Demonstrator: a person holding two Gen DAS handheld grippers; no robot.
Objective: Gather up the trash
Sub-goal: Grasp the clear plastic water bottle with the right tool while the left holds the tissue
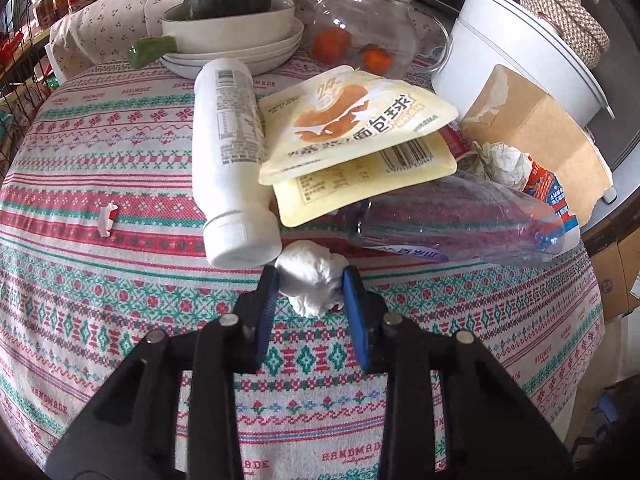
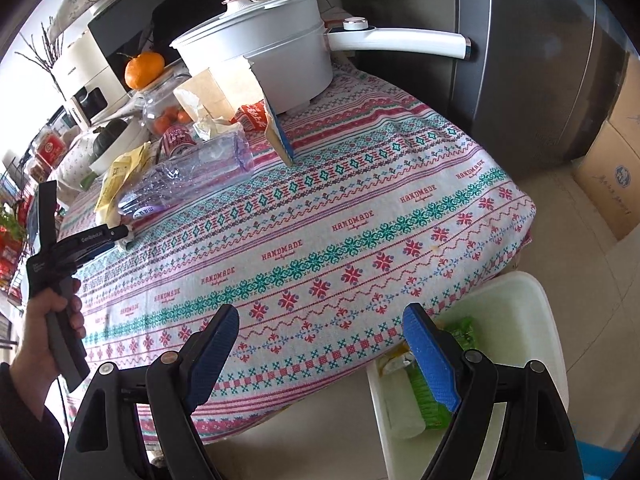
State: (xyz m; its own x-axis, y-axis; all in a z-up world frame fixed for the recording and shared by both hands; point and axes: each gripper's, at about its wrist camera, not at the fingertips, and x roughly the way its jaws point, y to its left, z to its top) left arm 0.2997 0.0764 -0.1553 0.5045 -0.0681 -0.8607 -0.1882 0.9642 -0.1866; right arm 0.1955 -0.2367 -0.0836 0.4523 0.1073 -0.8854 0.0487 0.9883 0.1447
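My left gripper (image 1: 310,280) is shut on a crumpled white tissue ball (image 1: 310,282) just above the patterned tablecloth (image 1: 120,280). Beyond it lie a white plastic bottle (image 1: 230,160), a yellow bread wrapper (image 1: 352,128) and a clear crushed bottle (image 1: 460,228). A small red-and-white scrap (image 1: 107,219) lies to the left. My right gripper (image 2: 320,344) is open and empty over the table's near edge. To its right, on the floor, a white bin (image 2: 520,320) holds green and white trash. The left gripper (image 2: 116,236) also shows in the right wrist view.
Stacked bowls with a dark squash (image 1: 228,24), a glass jar (image 1: 360,36), a white pot (image 2: 260,56) and a torn cardboard box (image 1: 532,128) stand at the back. A red can (image 2: 178,140) and crumpled paper (image 1: 504,160) lie near the box. Cardboard boxes (image 2: 608,184) stand on the floor at right.
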